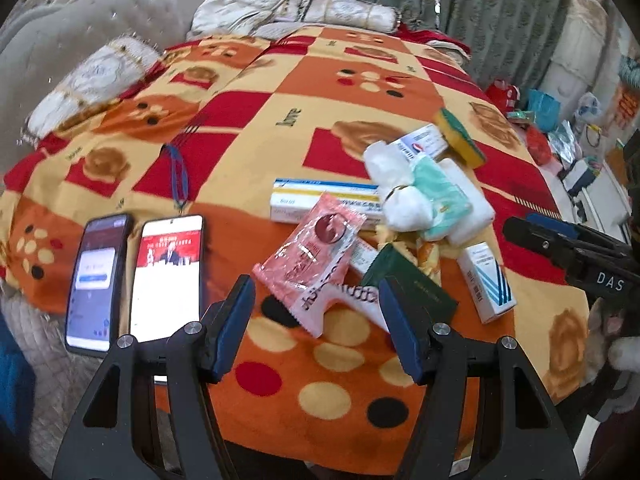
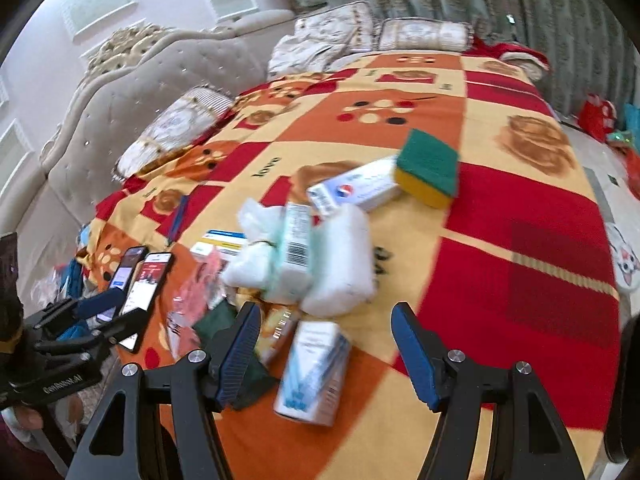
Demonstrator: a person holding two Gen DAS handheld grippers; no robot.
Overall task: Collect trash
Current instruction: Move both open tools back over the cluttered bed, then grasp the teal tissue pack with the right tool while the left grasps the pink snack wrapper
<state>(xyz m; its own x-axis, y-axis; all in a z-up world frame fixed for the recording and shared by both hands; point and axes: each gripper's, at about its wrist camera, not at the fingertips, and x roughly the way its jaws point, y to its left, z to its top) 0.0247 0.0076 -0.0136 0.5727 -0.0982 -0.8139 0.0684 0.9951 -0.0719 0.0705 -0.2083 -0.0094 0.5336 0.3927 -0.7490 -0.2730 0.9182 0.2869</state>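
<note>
A heap of trash lies on a patterned blanket [image 1: 304, 76]: a pink wrapper [image 1: 310, 256], a dark green box [image 1: 408, 284], a long white box with a blue and yellow stripe [image 1: 320, 200], a white and blue striped box [image 1: 486, 280], crumpled tissues [image 1: 404, 200], a white block [image 2: 340, 264] and a yellow-green sponge [image 1: 460, 136]. My left gripper [image 1: 316, 328] is open, low over the pink wrapper and green box. My right gripper [image 2: 324, 348] is open above the striped box [image 2: 316, 372]. The right gripper also shows at the left wrist view's right edge [image 1: 560, 248].
Two lit phones [image 1: 168, 276] lie at the blanket's left front. Pillows [image 1: 340, 8] and a padded headboard [image 2: 120, 96] stand at the back and left. Bags and clutter [image 1: 560, 128] sit beyond the bed's right edge. Curtains hang behind.
</note>
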